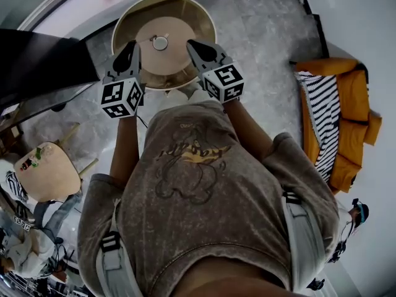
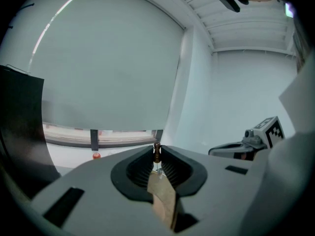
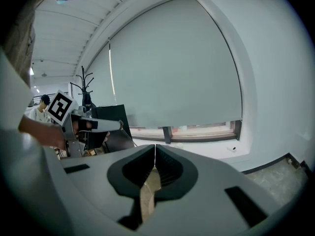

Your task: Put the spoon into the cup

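A small cup stands at the middle of a round wooden table. In the head view my left gripper is over the table's left part, just left of the cup. My right gripper is just right of the cup. In the left gripper view the left gripper is shut on a thin spoon; its brown knobbed end sticks up between the tips. The right gripper has its jaws together with nothing between them. The spoon's bowl is hidden.
An orange sofa with a striped blanket stands on the right. A dark panel lies at the left, with a small wooden stool below it. A coat rack stands beyond the left gripper.
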Motion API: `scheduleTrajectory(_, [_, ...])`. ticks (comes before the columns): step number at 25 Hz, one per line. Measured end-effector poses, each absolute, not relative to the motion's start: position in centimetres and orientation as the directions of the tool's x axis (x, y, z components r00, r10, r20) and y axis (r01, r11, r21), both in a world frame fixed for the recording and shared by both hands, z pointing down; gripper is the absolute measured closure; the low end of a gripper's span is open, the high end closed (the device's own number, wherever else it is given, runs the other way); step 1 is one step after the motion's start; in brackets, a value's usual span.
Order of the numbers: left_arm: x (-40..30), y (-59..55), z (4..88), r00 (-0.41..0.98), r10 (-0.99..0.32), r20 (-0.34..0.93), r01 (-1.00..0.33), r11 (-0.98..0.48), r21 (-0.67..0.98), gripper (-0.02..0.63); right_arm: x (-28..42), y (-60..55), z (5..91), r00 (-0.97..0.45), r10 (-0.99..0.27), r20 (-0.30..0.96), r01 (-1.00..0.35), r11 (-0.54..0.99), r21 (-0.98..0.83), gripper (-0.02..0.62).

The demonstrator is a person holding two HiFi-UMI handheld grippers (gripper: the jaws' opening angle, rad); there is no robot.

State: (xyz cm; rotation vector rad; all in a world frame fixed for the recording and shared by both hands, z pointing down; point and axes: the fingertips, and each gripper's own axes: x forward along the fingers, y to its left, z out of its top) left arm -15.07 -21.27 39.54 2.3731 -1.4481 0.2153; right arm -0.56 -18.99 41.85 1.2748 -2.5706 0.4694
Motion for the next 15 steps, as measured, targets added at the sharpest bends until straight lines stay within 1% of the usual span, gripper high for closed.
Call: scheduleTrajectory(15, [-14.6,-22.4,40.8,0.423,-0.84,0.339,-0.904,-0.366,0.22,0.548,-0.4,-20.4,42.8,-0.638,-0.679,0.362,-0.766,0.609,-0.207,0.575])
